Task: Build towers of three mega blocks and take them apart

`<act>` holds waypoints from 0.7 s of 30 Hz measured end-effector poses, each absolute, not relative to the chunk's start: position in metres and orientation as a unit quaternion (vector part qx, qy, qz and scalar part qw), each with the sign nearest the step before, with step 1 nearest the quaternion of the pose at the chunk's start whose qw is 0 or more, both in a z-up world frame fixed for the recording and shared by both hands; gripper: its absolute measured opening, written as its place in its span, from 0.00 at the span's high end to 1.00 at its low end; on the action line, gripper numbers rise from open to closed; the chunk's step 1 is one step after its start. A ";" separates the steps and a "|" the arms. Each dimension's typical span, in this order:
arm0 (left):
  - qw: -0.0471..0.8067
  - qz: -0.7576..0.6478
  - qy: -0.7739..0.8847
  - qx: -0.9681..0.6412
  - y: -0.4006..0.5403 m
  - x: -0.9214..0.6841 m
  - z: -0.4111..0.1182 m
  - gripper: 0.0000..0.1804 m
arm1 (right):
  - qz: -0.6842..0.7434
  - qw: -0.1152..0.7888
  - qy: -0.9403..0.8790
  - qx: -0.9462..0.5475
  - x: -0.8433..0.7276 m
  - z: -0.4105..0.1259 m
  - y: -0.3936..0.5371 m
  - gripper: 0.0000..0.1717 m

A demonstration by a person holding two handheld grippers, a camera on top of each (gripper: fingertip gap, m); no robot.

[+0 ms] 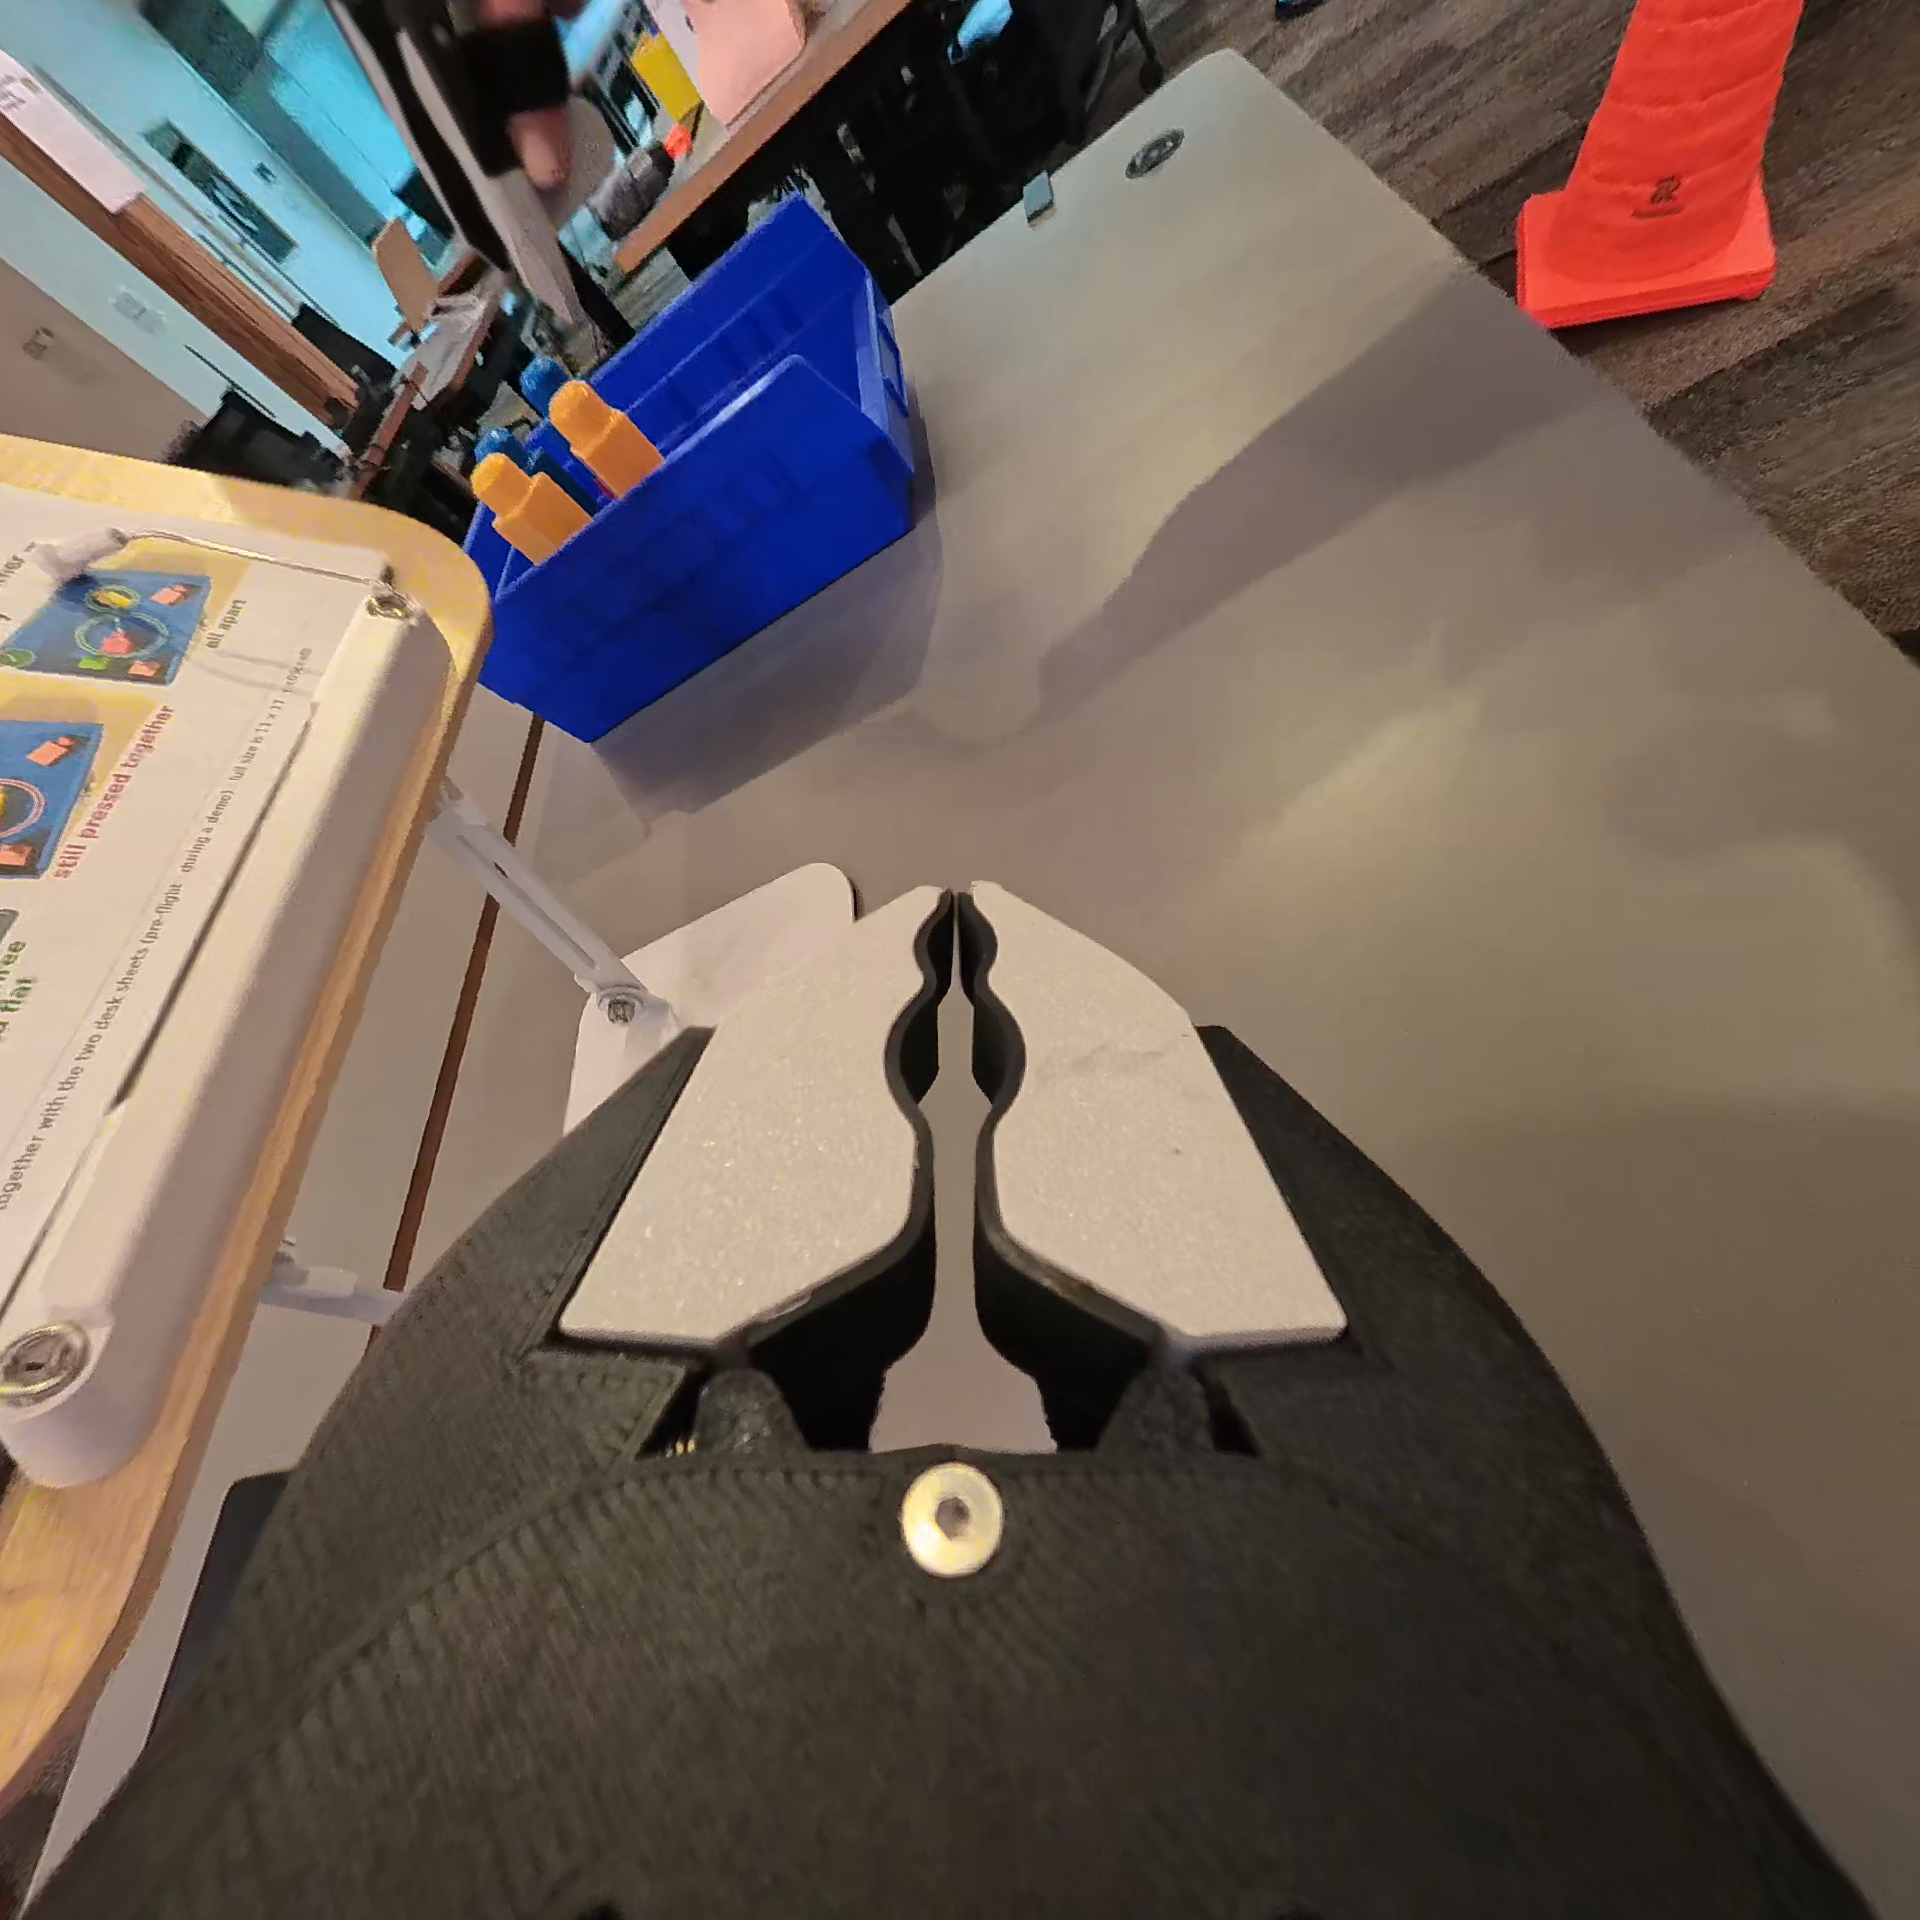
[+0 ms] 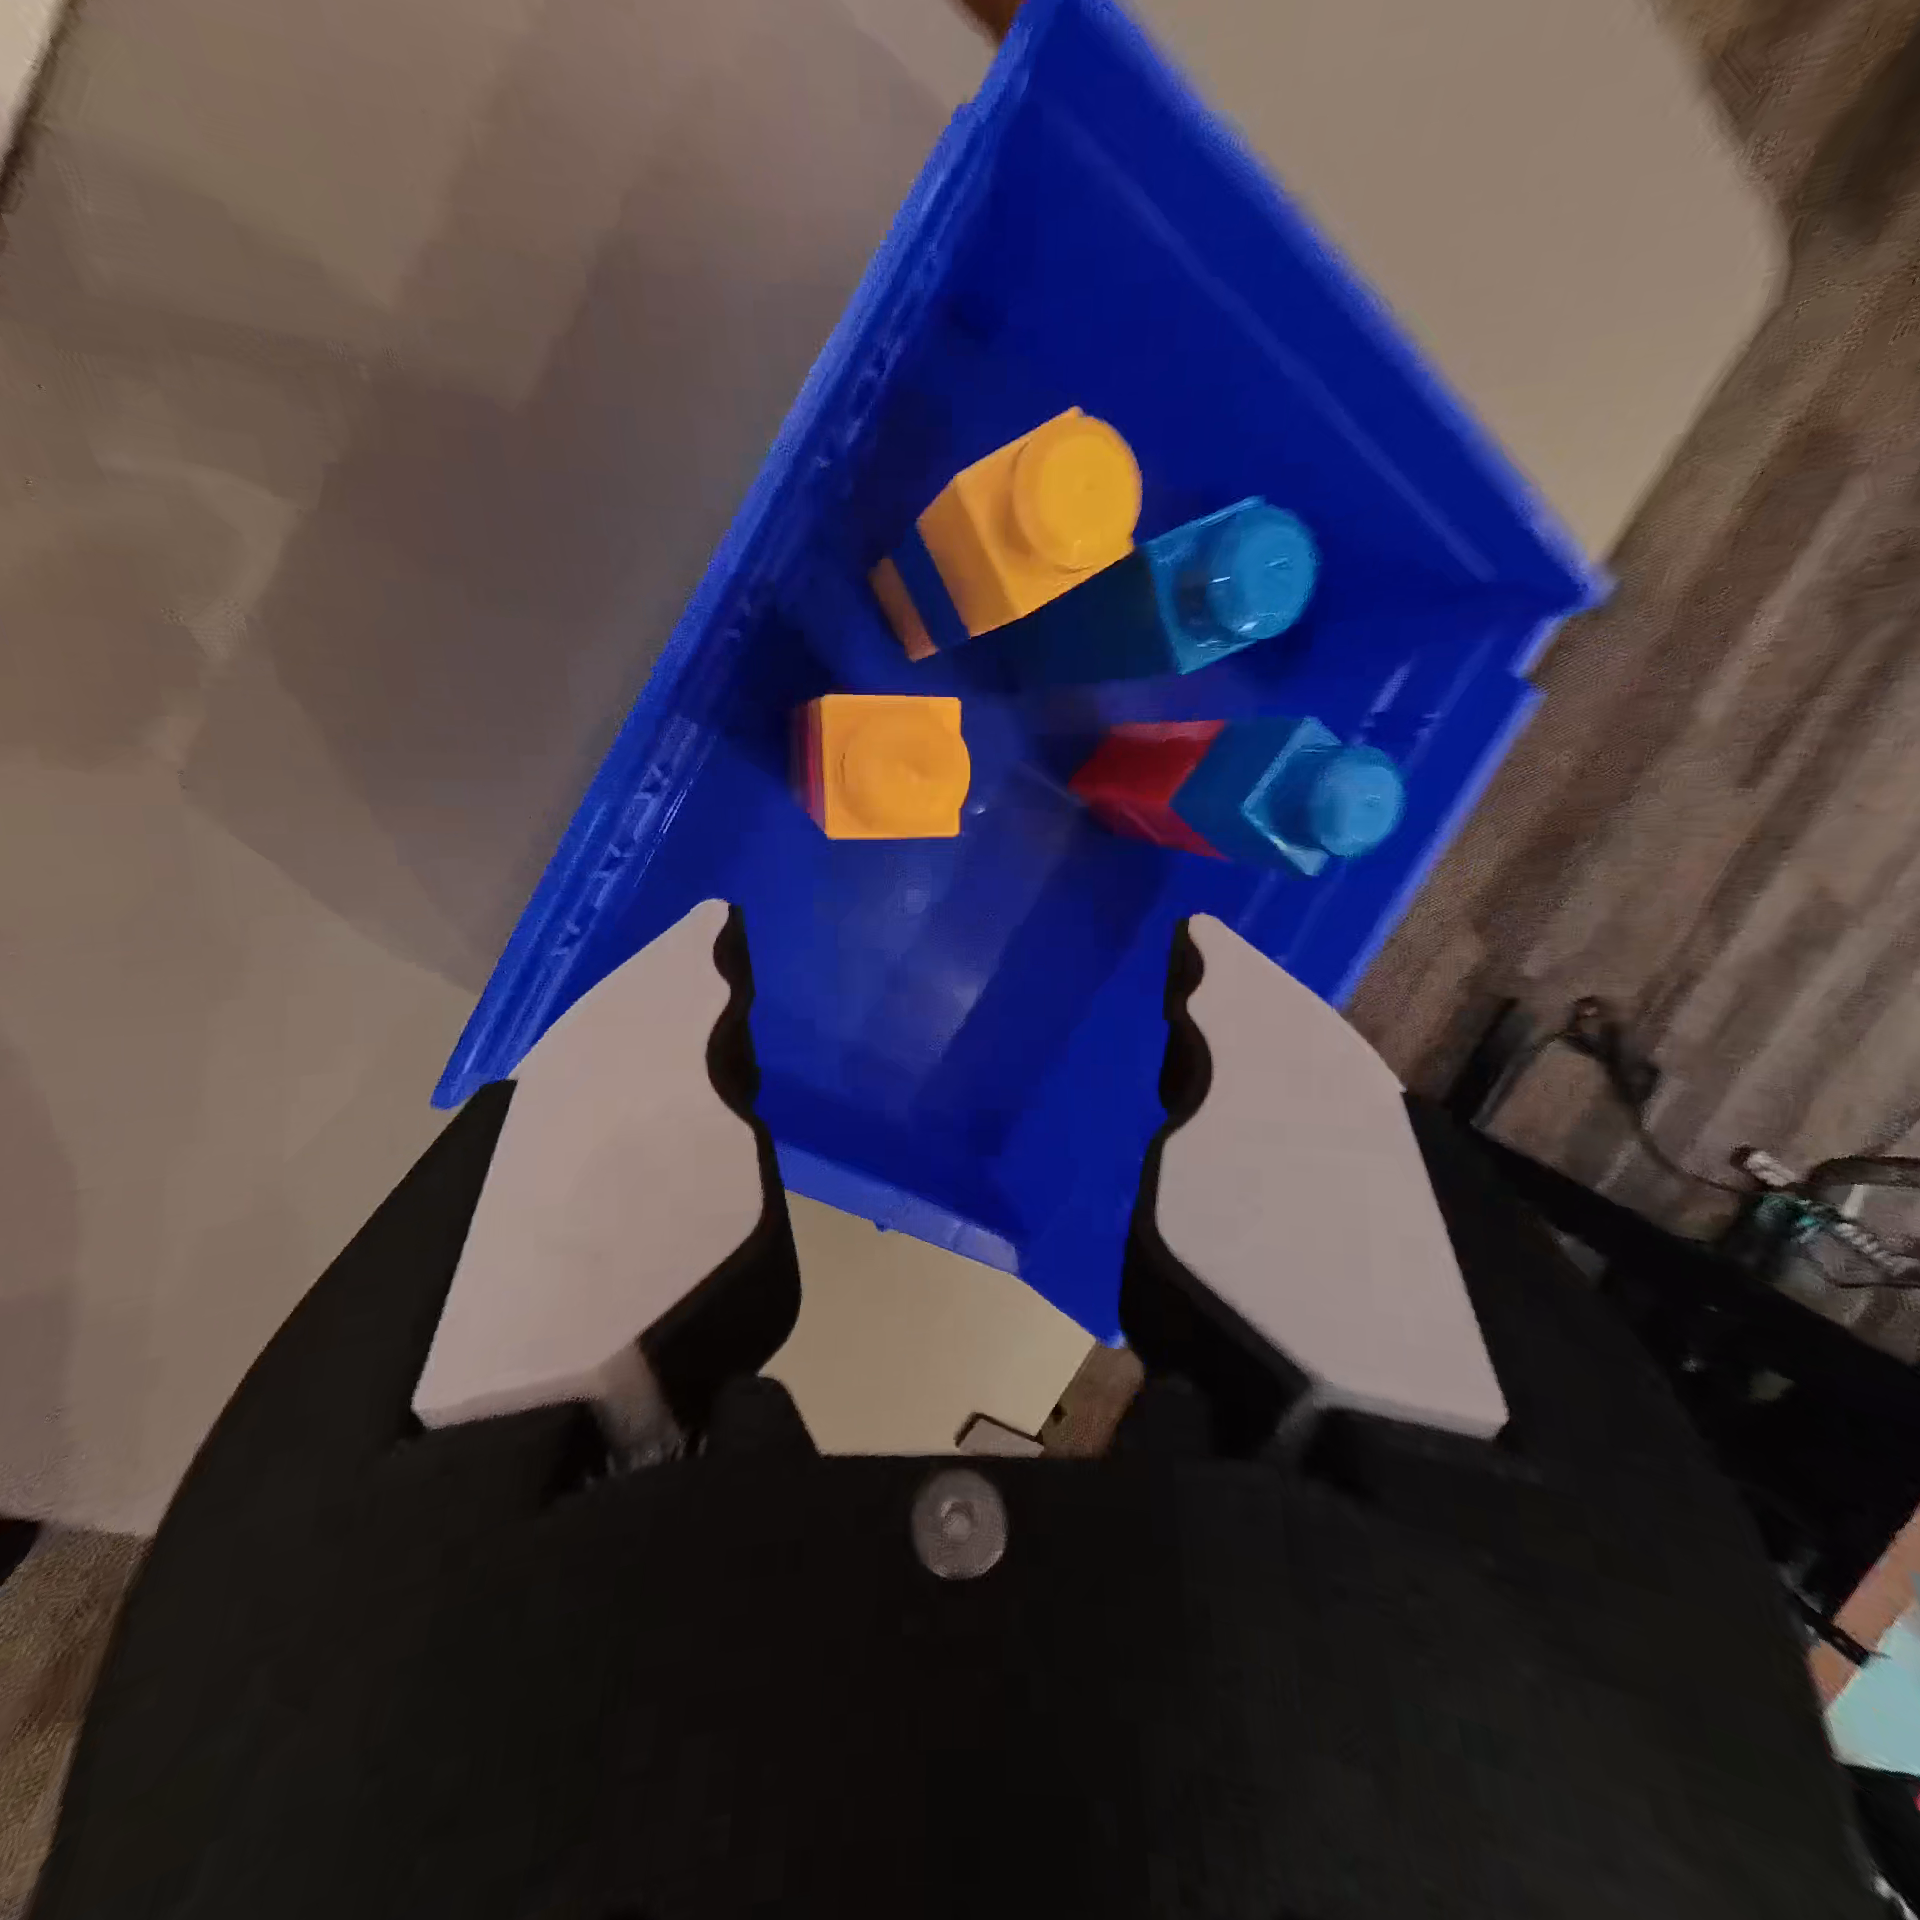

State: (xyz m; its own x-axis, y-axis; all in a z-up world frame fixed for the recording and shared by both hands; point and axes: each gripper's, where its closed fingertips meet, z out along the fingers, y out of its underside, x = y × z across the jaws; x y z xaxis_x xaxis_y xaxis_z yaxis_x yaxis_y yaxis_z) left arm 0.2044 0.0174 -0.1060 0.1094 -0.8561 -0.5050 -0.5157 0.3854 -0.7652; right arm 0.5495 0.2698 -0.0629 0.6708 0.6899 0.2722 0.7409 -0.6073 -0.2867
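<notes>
Right gripper hovering spread over blue bin; left gripper resting pressed together, empty. Block towers standing inside: likely light, rigid, slick plastic; pinching flat sides advisable.

- Left gripper hangs low over the grey surface, jaws pressed tip to tip with nothing between them.
- Ahead on the left sits the blue bin, two orange-topped block towers poking above its rim.
- A wooden board with a printed sheet fills the left edge.
- An orange cone stands on the floor beyond.
</notes>
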 end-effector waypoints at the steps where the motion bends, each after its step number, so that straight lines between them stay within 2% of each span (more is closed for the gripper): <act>1: 0.531 -0.169 0.642 -0.527 0.017 0.205 -0.101 0.98 | -0.071 0.225 -0.398 -0.887 0.546 -0.048 0.264 0.57; 2: 0.534 -0.172 0.638 -0.527 0.016 0.204 -0.098 0.95 | -0.071 0.261 -0.398 -0.877 0.540 -0.034 0.257 0.63; 4: 0.546 -0.154 0.633 -0.527 0.019 0.199 -0.090 0.92 | -0.068 0.328 -0.421 -0.843 0.519 -0.011 0.233 0.83; 8: 0.572 -0.085 0.618 -0.533 0.027 0.174 -0.062 0.89 | -0.028 0.411 -0.480 -0.775 0.461 0.003 0.172 1.00; 12: 0.609 -0.023 0.566 -0.555 0.033 0.115 -0.022 0.93 | 0.026 0.446 -0.542 -0.712 0.402 -0.010 0.118 1.00; 15: 0.615 0.023 0.507 -0.604 0.042 0.052 -0.007 0.90 | 0.100 0.460 -0.577 -0.667 0.359 -0.023 0.084 1.00; 18: 0.578 0.088 0.458 -0.669 0.062 -0.019 -0.017 0.83 | 0.153 0.474 -0.588 -0.637 0.327 -0.037 0.066 1.00; 21: 0.524 0.122 0.441 -0.719 0.086 -0.077 -0.040 0.82 | 0.201 0.477 -0.588 -0.622 0.303 -0.056 0.063 1.00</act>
